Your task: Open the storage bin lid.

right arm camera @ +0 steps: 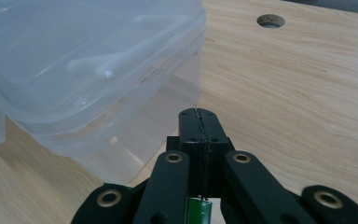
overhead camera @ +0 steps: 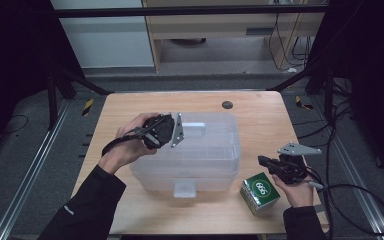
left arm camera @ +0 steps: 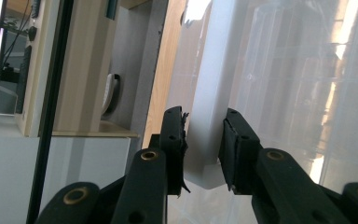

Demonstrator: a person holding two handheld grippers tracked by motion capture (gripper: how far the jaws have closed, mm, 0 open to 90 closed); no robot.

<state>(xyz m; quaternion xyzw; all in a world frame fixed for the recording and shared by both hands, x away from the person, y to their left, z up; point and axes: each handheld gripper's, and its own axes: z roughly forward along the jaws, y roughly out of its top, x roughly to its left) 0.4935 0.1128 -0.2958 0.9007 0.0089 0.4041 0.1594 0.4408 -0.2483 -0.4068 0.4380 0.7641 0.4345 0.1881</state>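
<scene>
Translucent plastic storage box (overhead camera: 195, 150) with a clip-on lid sits in the middle of the light wooden bench (overhead camera: 260, 115) in the high view, one white latch on its far side and one on its near side. The left tongs (overhead camera: 172, 131) lie over the far left corner of the lid, held by the person's left hand (overhead camera: 125, 145). The right tongs (overhead camera: 264, 161) hover to the right of the box, near its near right corner, and just beside them on the near side stands a green cardboard cube (overhead camera: 260, 192) with white print. A round dark hole (overhead camera: 227, 104) marks the far part of the bench.

From the left gripper view, the left tongs (left arm camera: 203, 144) stand part open around a white plastic latch (left arm camera: 209, 112) of the box (left arm camera: 298, 93); whether the pads press on it I cannot tell.

From the right gripper view, the right tongs (right arm camera: 199, 126) are fully closed on nothing, pointing at the box wall (right arm camera: 98, 70) above the bench (right arm camera: 298, 93), with a green sliver (right arm camera: 199, 210) beneath them.
</scene>
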